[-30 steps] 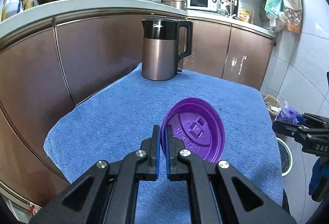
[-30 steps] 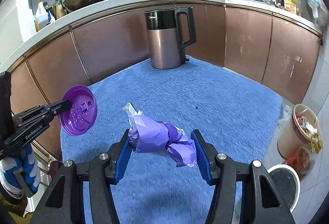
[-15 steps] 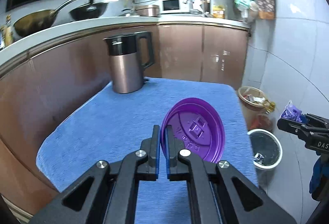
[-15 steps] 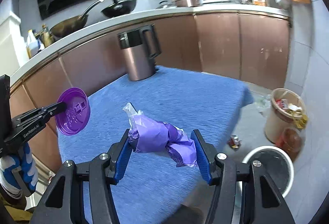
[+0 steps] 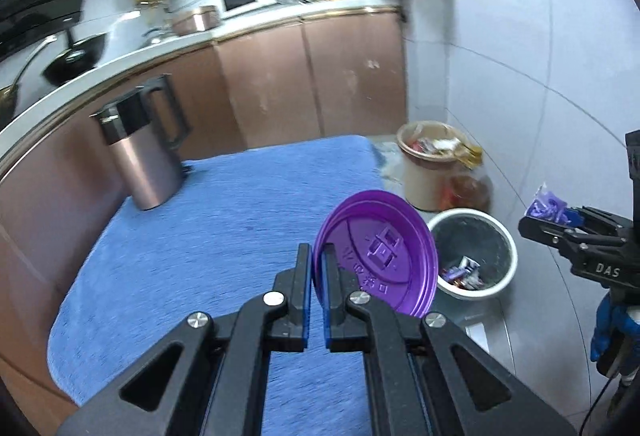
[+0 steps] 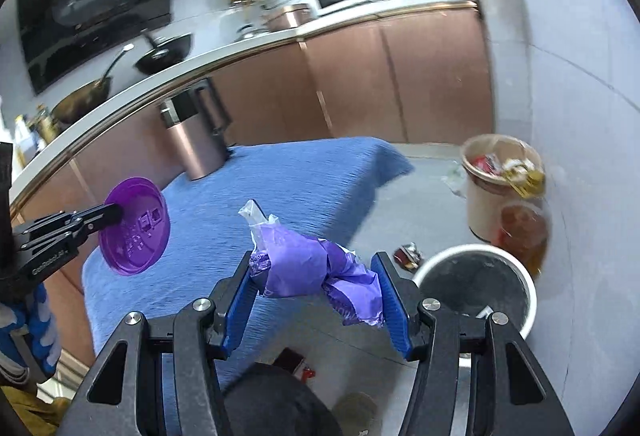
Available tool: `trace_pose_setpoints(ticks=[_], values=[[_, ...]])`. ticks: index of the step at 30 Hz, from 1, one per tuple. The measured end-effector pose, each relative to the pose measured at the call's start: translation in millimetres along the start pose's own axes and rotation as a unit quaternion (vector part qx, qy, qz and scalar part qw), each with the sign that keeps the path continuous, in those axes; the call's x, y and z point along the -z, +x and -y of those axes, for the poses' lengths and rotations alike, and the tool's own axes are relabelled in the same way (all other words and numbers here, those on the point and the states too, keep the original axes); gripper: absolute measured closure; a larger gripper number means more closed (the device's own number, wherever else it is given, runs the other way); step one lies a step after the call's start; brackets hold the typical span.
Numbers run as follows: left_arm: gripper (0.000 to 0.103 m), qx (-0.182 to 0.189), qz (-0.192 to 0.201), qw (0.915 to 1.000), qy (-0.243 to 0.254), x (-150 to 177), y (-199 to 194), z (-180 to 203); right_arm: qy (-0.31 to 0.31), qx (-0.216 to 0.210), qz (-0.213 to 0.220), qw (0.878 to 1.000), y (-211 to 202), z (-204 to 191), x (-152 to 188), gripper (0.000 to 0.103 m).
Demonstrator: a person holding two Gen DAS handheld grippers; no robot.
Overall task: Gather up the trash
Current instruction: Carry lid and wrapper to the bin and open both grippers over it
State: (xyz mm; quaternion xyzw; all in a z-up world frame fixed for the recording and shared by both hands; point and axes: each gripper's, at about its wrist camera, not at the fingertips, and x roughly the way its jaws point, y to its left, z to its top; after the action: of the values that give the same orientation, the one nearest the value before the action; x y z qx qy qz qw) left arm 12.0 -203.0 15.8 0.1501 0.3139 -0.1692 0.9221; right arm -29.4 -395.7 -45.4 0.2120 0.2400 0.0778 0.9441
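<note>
Both grippers now swung right from over the blue towel toward the white bin, left gripper clamped tight on purple lid edge, right gripper half-open, pinching crumpled purple wrapper, kettle far left.

Even, cool indoor light; both fisheye views bend strongly toward dark corners (the counter curves), motion blur smears the background, near foreground stays sharp.

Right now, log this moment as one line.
left claw: shut on purple lid | right claw: shut on purple wrapper | white bin: on floor, beyond blue cloth
</note>
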Motion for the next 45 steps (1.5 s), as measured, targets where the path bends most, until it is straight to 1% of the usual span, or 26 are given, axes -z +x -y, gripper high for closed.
trace_pose_setpoints(ticks=[4,8,10,12,16,19,22,23,25,28,30,31,32,33,34,35,37,41,43,44,45], values=[[0.099,0.028,-0.019,0.9987,0.038,-12,31,30,0.019,0.039,-0.012,0.999,6,29,12,0.049],[0.099,0.056,-0.031,0.9942,0.086,-31,67,68,0.035,0.067,-0.028,0.997,19,54,18,0.049],[0.099,0.066,-0.041,0.9913,0.106,-41,92,85,0.043,0.083,-0.036,0.995,29,68,17,0.049],[0.099,0.079,-0.060,0.9881,0.118,-50,122,103,0.050,0.098,-0.044,0.993,39,83,17,0.049],[0.099,0.092,-0.083,0.9820,0.143,-62,170,140,0.072,0.123,-0.059,0.988,58,118,16,0.049],[0.099,0.100,-0.104,0.9774,0.154,-64,200,166,0.095,0.137,-0.065,0.984,70,144,17,0.049],[0.098,0.098,-0.125,0.9745,0.158,-62,229,184,0.115,0.148,-0.073,0.979,82,168,18,0.048],[0.096,0.100,-0.132,0.9735,0.157,-61,238,189,0.119,0.152,-0.075,0.978,86,174,17,0.048],[0.095,0.102,-0.142,0.9725,0.153,-58,251,197,0.120,0.157,-0.078,0.977,90,180,17,0.047],[0.095,0.122,-0.156,0.9703,0.140,-56,266,206,0.118,0.167,-0.085,0.975,97,189,16,0.047],[0.095,0.151,-0.164,0.9674,0.119,-58,273,209,0.119,0.174,-0.091,0.973,101,194,18,0.047],[0.092,0.160,-0.168,0.9664,0.110,-59,276,210,0.121,0.176,-0.092,0.973,102,197,19,0.046],[0.086,0.168,-0.171,0.9660,0.098,-60,279,210,0.123,0.179,-0.093,0.972,103,199,20,0.046],[0.083,0.172,-0.171,0.9658,0.091,-61,282,211,0.127,0.183,-0.094,0.970,104,201,21,0.046],[0.075,0.177,-0.171,0.9657,0.083,-62,281,210,0.130,0.184,-0.095,0.970,104,204,21,0.044],[0.071,0.180,-0.168,0.9662,0.077,-64,278,208,0.133,0.185,-0.096,0.969,105,205,22,0.043],[0.071,0.182,-0.154,0.9686,0.071,-68,268,202,0.137,0.188,-0.098,0.968,104,208,25,0.041],[0.071,0.168,-0.109,0.9782,0.052,-85,242,167,0.144,0.179,-0.105,0.968,112,211,28,0.041],[0.071,0.148,-0.087,0.9843,0.043,-92,230,140,0.141,0.162,-0.112,0.970,120,204,31,0.041],[0.071,0.132,-0.075,0.9878,0.035,-95,223,120,0.138,0.154,-0.116,0.971,124,201,32,0.041],[0.071,0.123,-0.070,0.9895,0.027,-97,219,107,0.131,0.137,-0.123,0.974,131,194,34,0.041]])
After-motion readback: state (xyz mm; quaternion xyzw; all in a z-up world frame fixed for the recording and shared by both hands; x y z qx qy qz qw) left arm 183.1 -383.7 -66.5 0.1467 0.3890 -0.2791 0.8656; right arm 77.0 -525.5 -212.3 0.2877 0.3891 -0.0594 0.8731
